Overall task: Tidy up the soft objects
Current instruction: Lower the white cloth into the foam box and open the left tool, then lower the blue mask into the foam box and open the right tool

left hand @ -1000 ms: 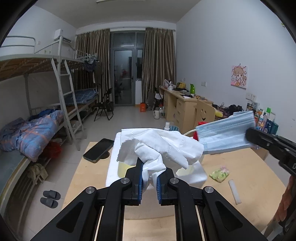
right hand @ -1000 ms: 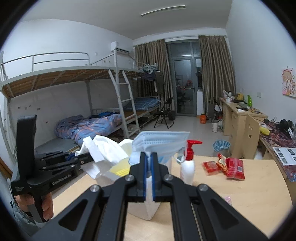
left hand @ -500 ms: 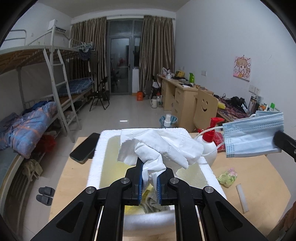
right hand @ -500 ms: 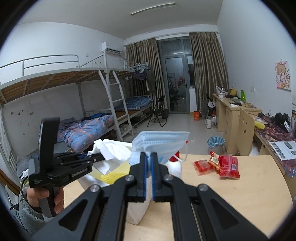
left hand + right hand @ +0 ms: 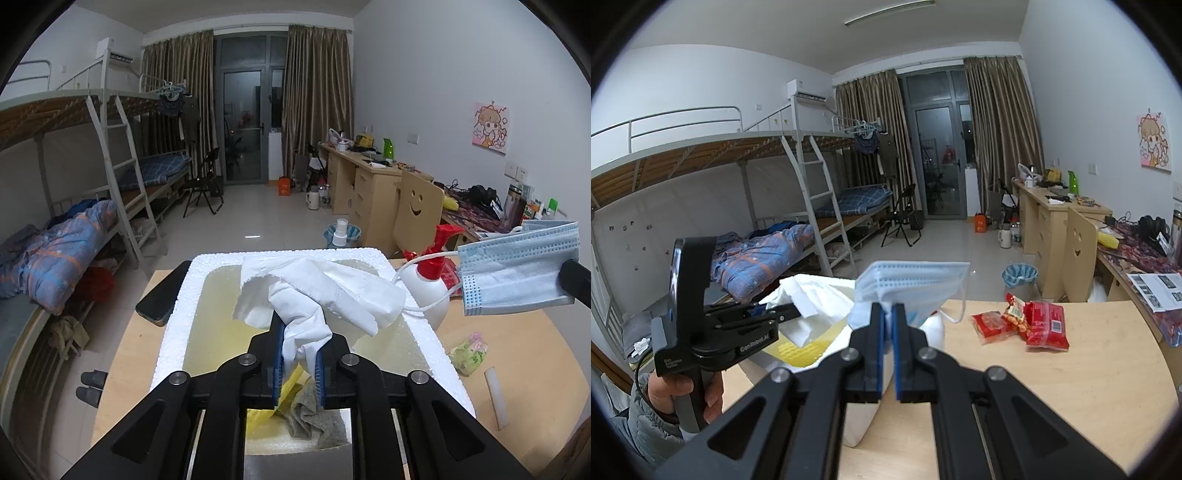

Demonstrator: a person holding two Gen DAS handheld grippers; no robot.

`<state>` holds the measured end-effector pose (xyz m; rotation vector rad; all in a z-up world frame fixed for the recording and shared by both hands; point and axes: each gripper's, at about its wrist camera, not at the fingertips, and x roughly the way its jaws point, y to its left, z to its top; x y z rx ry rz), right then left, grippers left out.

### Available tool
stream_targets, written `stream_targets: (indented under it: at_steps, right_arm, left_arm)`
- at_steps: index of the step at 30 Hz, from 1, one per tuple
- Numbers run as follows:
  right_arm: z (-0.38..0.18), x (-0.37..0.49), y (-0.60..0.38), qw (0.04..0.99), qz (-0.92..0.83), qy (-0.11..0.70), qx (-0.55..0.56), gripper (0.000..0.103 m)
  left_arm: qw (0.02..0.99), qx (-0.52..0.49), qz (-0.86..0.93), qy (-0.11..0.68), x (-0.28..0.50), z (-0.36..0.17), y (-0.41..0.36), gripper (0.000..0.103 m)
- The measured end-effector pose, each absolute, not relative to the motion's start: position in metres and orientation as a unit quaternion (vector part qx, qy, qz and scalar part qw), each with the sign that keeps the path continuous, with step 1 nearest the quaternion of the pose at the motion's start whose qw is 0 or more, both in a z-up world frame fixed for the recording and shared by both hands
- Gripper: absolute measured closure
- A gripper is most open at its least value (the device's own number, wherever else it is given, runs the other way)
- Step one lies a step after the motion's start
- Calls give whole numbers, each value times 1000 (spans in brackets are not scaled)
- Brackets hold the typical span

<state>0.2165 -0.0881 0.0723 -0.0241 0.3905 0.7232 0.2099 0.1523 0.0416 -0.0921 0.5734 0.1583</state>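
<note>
My left gripper [image 5: 298,328] is shut on a white cloth glove [image 5: 317,295] and holds it above the open white foam box [image 5: 173,325]. Inside the box lie a grey cloth [image 5: 314,417] and something yellow [image 5: 288,387]. My right gripper [image 5: 886,314] is shut on a blue face mask [image 5: 908,284], held in the air to the right of the box. The mask also shows in the left wrist view [image 5: 517,273], and the glove in the right wrist view [image 5: 812,299].
On the wooden table [image 5: 517,354] stand a white pump bottle with a red top [image 5: 428,284], a black phone [image 5: 162,291], a small green-pink packet [image 5: 467,350], a white stick [image 5: 495,395] and red snack packets [image 5: 1023,325].
My left gripper has carried the glove forward and down over the foam box, so the box's inside now shows below it. My right gripper has kept the mask beside the box.
</note>
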Motion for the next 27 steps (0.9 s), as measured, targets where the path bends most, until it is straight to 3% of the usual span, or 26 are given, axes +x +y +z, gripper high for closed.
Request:
stream_targets:
  at_steps: [2,4,7,27]
  right_arm:
    - [72,219,-90,917,351,189,-11,97]
    - [71,219,-91,917,351,188,-10,97]
    - [70,220,-93,917,350,190,-9,97]
    - [73,218,-76,908,372,191,-12,97]
  left_arm:
    - [955,-43,81,282,210,42,151,42]
    - [955,-41,88,280,208,42,152,17]
    - [959,-49,101,258,204,47,154,2]
    - [963,-49,115,239,166,50,153,1]
